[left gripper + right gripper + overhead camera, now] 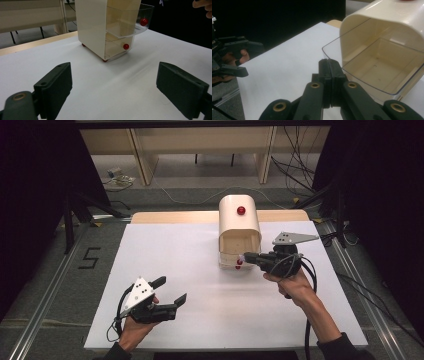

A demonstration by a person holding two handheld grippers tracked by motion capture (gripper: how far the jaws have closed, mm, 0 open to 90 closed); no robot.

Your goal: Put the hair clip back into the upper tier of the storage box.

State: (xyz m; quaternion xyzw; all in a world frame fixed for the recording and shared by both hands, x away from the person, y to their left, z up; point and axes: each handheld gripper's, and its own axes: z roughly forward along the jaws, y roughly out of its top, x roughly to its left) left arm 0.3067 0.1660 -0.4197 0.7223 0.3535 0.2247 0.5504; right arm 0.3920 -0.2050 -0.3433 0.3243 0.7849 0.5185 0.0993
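Note:
A cream cabinet (239, 222) (91, 25) (372, 22) stands at the far middle of the white table (175, 260), a red knob (241, 210) on its top. Its clear upper drawer (127, 20) (377, 67) is pulled out and looks empty; its red knob (143, 22) is bare. The lower drawer's red knob (126, 46) sits flush. My right gripper (246, 257) (329, 61) is shut, its tips at the upper drawer's front rim; I cannot tell if they touch. My left gripper (171, 289) (113, 72) is open near the front left, holding nothing.
A wooden strip (170, 216) runs along the table's far edge. Wooden furniture (200, 145) and loose cables (295, 165) lie beyond it on the floor. Black stands (75, 205) flank the table. White surface stretches between my left gripper and the cabinet.

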